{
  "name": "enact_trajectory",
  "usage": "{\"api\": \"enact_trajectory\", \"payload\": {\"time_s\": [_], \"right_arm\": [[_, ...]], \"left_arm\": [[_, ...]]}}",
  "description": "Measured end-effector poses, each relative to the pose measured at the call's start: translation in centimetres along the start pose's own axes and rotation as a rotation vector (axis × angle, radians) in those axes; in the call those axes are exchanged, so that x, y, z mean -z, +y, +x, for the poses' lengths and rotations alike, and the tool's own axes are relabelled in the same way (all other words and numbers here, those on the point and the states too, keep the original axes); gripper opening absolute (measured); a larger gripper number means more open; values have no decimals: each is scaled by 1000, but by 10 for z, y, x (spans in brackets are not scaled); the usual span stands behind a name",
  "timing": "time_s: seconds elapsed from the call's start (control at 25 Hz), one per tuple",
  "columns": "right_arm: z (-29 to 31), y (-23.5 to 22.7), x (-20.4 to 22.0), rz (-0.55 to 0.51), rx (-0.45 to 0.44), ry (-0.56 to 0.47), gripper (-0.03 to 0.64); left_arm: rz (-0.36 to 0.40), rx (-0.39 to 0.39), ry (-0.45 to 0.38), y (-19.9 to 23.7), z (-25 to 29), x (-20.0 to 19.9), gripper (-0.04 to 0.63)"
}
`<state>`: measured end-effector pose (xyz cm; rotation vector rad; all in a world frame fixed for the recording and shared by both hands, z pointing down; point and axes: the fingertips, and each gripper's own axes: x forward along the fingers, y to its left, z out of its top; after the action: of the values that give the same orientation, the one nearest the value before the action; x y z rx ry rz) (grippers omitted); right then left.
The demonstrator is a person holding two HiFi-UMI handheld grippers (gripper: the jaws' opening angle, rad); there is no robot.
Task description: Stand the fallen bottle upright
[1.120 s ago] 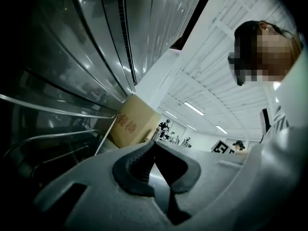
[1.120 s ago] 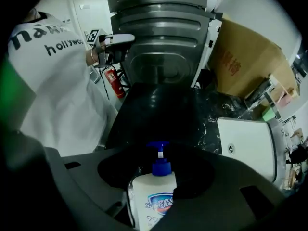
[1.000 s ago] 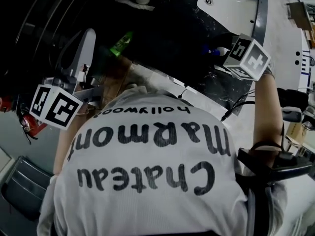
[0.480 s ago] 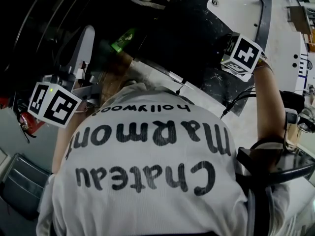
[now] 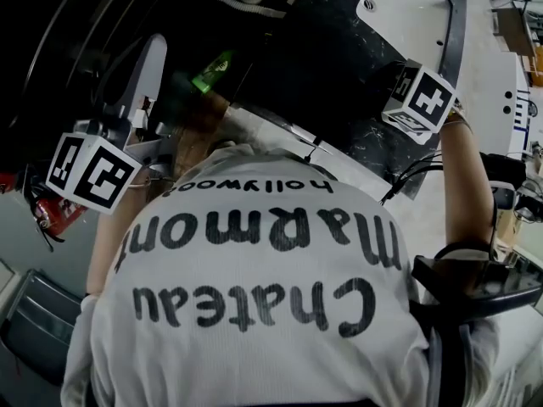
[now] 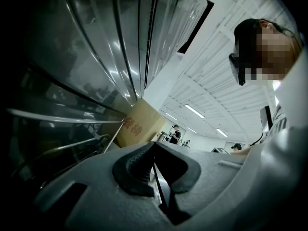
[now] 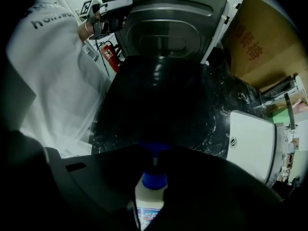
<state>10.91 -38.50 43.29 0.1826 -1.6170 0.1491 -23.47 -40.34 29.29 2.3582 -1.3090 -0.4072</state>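
- 1 small white bottle (image 7: 150,198) with a blue cap (image 7: 154,179) is the task's thing. It sits between the jaws of the right gripper (image 7: 154,160), cap pointing away from the camera, over a black marbled countertop (image 7: 202,114).
- 2 dark jaws close in on the bottle's body just below the cap, leaving only a narrow slot that the bottle fills. It looks held, though the dim picture hides whether its base touches the countertop or how far it tilts.
- 0 gap shows on the left gripper (image 6: 155,165): its 2 pads meet with nothing between them. It points up toward a cardboard box (image 6: 139,126), well apart from the bottle.
- Judging by its look, the bottle is light plastic, with a thin wall that would give under a hard squeeze and a smooth skin that could slip.
- Best hold is probably the stiffer shoulder or upper body, not the cap, which could twist or pop off.
- Light as it seems, it would tip easily, so the base should land flat before the jaws let go.
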Motion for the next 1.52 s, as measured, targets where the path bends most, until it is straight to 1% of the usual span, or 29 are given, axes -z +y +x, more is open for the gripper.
{"api": "enact_trajectory", "payload": {"time_s": [0.04, 0.12, 0.32, 0.56, 0.96, 1.2, 1.52], "right_arm": [[-2, 0, -3, 11, 7, -21, 86], [-6, -1, -8, 26, 22, -50, 86], [-12, -5, -14, 33, 67, -82, 86], [-21, -15, -20, 73, 132, -133, 85], [-31, -20, -26, 121, 150, -185, 83], [-38, -31, -27, 175, 191, -233, 83], [-50, -43, -28, 233, 223, -305, 83]], "left_arm": [[0, 2, 0, 0, 1, 0, 15], [-1, 6, -1, 1, 3, -1, 15], [-2, 21, -1, 0, 6, -1, 15], [-1, 35, -3, -2, 9, -1, 15], [-8, 41, 1, -3, 11, 0, 15], [-6, 42, -4, -2, 11, 0, 15], [-2, 44, -1, -3, 12, -1, 15]]}}
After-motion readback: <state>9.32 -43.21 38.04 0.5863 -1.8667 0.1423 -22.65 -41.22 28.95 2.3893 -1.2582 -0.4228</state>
